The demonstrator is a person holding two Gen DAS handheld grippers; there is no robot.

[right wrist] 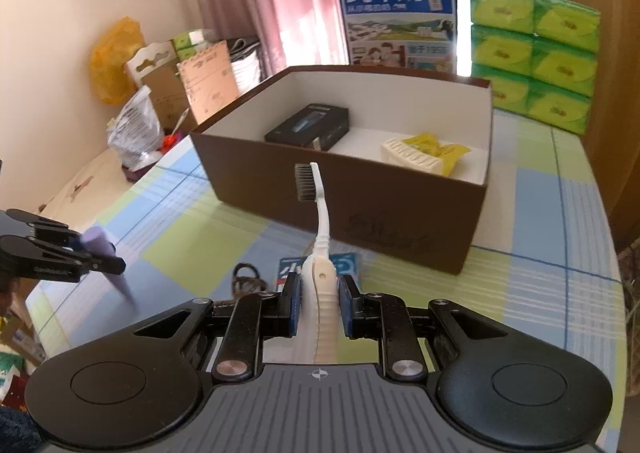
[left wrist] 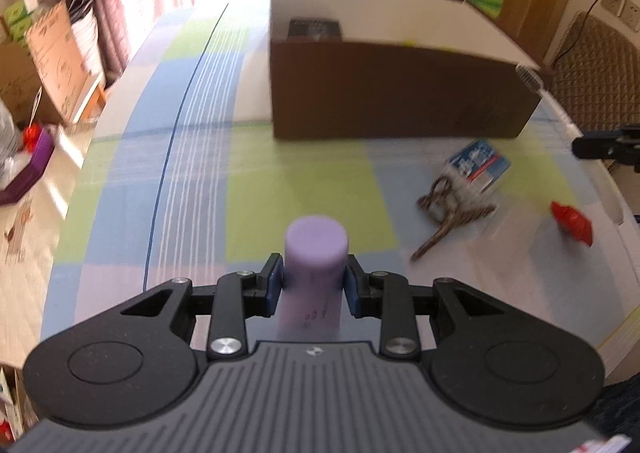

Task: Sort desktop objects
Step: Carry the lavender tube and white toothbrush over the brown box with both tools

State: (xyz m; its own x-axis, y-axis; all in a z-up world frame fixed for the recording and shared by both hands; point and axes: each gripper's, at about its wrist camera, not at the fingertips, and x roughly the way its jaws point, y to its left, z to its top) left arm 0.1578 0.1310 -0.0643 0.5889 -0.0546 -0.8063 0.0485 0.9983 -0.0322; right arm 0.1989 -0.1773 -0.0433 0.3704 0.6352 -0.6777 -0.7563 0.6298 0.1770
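Left wrist view: left gripper (left wrist: pixel 314 285) pinches a purple cylinder (left wrist: pixel 316 253) by its sides, held above the checked tablecloth (left wrist: pixel 200 173), well short of the brown box (left wrist: pixel 392 93). Near the box's front right corner lie a blue packet (left wrist: pixel 478 165), a brown cord (left wrist: pixel 448 213) and a red item (left wrist: pixel 572 221).

Right wrist view: right gripper (right wrist: pixel 319 303) clamps a white toothbrush (right wrist: pixel 322 229) at the handle, bristles up, just in front of the box (right wrist: pixel 280 189). Inside the box: a black carton (right wrist: pixel 308 125) and a yellow packet (right wrist: pixel 426 153).

Risk: the long toothbrush could pivot in the pads or catch the box wall; the smooth cylinder could slip.
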